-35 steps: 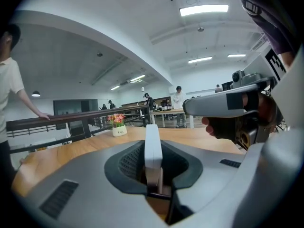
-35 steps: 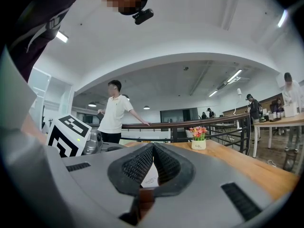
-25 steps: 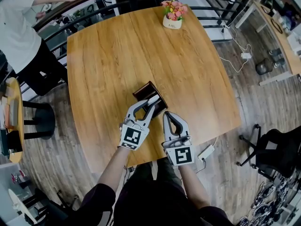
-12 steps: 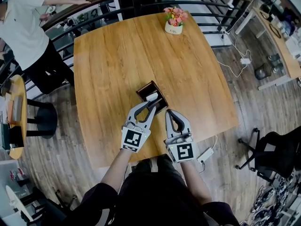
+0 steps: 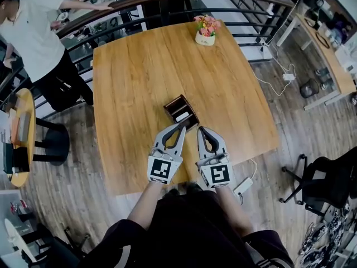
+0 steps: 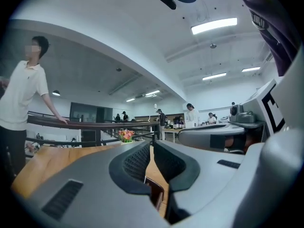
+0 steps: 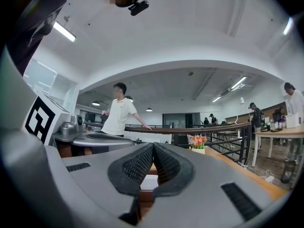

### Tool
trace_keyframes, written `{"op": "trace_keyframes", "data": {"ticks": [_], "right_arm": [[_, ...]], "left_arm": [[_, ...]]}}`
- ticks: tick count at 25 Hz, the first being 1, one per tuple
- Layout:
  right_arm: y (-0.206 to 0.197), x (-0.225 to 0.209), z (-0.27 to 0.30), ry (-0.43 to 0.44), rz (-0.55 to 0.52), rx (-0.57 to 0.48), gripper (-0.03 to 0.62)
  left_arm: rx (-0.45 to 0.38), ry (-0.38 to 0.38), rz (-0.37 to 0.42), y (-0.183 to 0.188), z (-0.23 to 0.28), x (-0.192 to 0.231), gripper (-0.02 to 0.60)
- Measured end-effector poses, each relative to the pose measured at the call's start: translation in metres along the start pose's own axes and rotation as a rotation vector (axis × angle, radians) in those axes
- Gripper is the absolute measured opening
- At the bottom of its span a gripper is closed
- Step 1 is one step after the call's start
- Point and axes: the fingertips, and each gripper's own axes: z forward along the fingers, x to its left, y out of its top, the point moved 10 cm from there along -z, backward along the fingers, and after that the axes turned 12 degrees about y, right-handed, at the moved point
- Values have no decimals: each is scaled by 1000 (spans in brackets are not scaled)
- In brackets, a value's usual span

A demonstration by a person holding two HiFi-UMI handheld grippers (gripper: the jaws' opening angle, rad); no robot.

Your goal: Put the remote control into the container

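White remote control lies inside the dark brown container on the wooden bench, just ahead of both gripper tips and held by neither. Left hand-held gripper and right hand-held gripper both have jaws pressed together on nothing, left tip at the container's near edge, right tip just beside it. Print on the flower pot is too small to read; the cubes carry square markers only, no text.
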Motion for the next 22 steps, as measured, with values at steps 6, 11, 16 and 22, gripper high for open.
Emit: {"op": "trace_keyframes", "data": {"ticks": [6,11,16,22], "right_arm": [[0,4,-2,-13,13,-4,18],[-2,4,-5,-8,14,-4,18],[-1,5,-2,-10,24,-6,18],[-5,5,-6,0,10,6,18]], "left_arm": [[-47,19,-41,2,-8,-3,14],[6,12,-22,3,-15,-5,14],[-18,15,-27,2,-14,-4,14],[20,10,-18,1,-18,-7,14]]}}
